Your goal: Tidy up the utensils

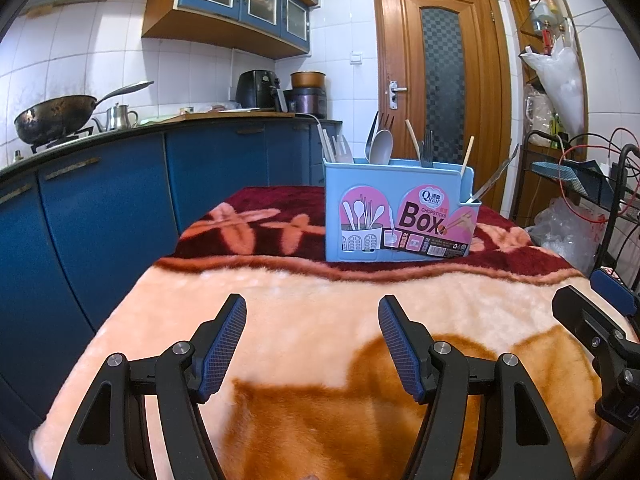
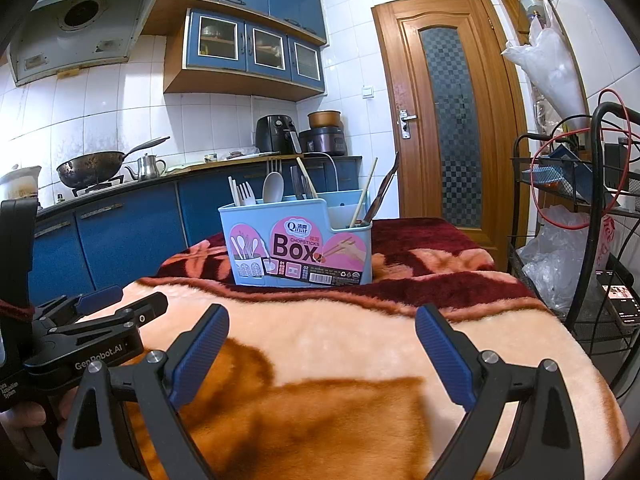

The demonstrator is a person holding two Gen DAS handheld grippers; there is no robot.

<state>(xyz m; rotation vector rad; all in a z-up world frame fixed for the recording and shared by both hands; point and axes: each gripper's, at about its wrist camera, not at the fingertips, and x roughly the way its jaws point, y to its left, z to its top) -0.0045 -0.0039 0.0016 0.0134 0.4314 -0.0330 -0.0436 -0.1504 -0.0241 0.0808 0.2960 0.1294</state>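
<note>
I take the blue utensil box (image 1: pixel 396 210) as my landmark; it stands upright on the dark red band of the fleece blanket (image 1: pixel 304 304) that covers the bench. Well short of the box and to its left, my left hand-held gripper (image 1: pixel 312 344) hovers over the pale part of the blanket with its jaws spread and nothing between them. Inside the box, going from its left end, I see white chopsticks (image 2: pixel 233 191) and a white fork (image 2: pixel 247 194), then a grey spoon (image 2: pixel 273 187) with a dark fork behind it, then more dark cutlery. In the lower right-hand compartment of the box, a wooden chopstick (image 2: pixel 366 194) and a knife (image 2: pixel 382 194) lean out to the right. Short of the box and to its right, my right hand-held gripper (image 2: pixel 322 354) is likewise released and empty. To the right of the box stands a wire rack (image 2: pixel 580 240) holding plastic bags.
</note>
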